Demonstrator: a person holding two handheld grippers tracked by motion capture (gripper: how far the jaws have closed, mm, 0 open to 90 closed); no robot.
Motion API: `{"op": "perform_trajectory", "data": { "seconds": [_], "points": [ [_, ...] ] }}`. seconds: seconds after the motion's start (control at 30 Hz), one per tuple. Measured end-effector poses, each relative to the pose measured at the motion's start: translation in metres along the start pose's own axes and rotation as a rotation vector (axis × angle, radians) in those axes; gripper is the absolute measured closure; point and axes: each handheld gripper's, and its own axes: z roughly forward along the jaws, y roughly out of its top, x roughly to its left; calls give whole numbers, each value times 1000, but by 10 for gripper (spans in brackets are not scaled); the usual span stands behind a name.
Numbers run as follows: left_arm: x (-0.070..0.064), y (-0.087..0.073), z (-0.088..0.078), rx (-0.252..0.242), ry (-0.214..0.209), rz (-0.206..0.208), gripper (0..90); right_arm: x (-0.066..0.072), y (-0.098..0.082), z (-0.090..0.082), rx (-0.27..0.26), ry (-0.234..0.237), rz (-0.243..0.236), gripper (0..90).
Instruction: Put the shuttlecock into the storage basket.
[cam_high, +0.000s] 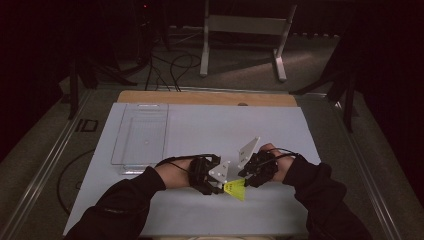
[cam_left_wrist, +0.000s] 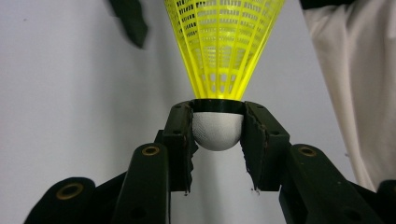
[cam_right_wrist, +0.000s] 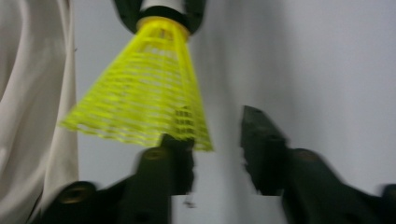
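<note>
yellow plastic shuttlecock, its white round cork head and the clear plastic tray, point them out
yellow plastic shuttlecock (cam_left_wrist: 223, 42), left gripper view, mesh skirt
white round cork head (cam_left_wrist: 217, 130), left gripper view, dome
clear plastic tray (cam_high: 141, 135), high view, base

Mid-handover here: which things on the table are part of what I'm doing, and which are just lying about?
In the job:
- yellow shuttlecock
- left tool, shut on its white cork
- right tool, open beside the skirt

Lying about:
- clear tray
- white mat
- white frame on the floor

Shuttlecock (cam_left_wrist: 219, 46): yellow plastic mesh, apparently foam tip.
</note>
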Motion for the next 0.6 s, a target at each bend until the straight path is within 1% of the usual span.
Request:
{"op": "perform_trajectory", "data": {
  "seconds": [0.03, 0.07, 0.1, 0.13, 0.23, 0.27, 0.3, 0.33, 0.37, 0.4, 0.43, 0.47, 0.5, 0.53, 0.57, 0.6],
  "points": [
    [0, -1, -2, 4, -7, -3, 656, 0, -1, 0, -4, -9, 8, 603],
    [1, -2, -3, 2, -11, -13, 656, -1, -3, -2, -18, -36, 28, 534],
    [1, -2, -3, 2, -11, -13, 656, -1, -3, -2, -18, -36, 28, 534],
    [0, -3, -5, 1, -2, -10, 656, -2, -4, -4, -29, -54, 36, 494],
    [0, -4, -7, -5, -4, -6, 656, -3, -6, -6, -44, -65, 49, 478],
    [2, -5, -9, -1, -12, -31, 656, -4, -7, -8, -67, -78, 59, 458],
    [2, -5, -9, -1, -12, -31, 655, -4, -7, -8, -67, -78, 59, 458],
    [2, -6, -11, -7, -11, -43, 655, -5, -8, -10, -86, -93, 73, 427],
    [3, -7, -12, -6, -15, -47, 655, -5, -8, -10, -86, -93, 73, 427],
    [3, -8, -14, -4, -28, -66, 656, -5, -10, -12, -101, -95, 84, 399],
    [3, -8, -14, -4, -28, -66, 656, -5, -10, -12, -101, -95, 84, 399],
    [4, -10, -17, 3, -44, -88, 656, -5, -11, -12, -109, -100, 92, 365],
    [4, -10, -17, 3, -44, -88, 655, -5, -11, -12, -109, -100, 92, 365],
    [5, -12, -19, 7, -47, -104, 655, -6, -13, -14, -118, -109, 109, 320],
    [5, -12, -19, 7, -47, -104, 655, -6, -13, -14, -118, -109, 109, 320],
    [5, -15, -22, 5, -53, -115, 655, -6, -15, -14, -127, -121, 121, 302]
  ]
}}
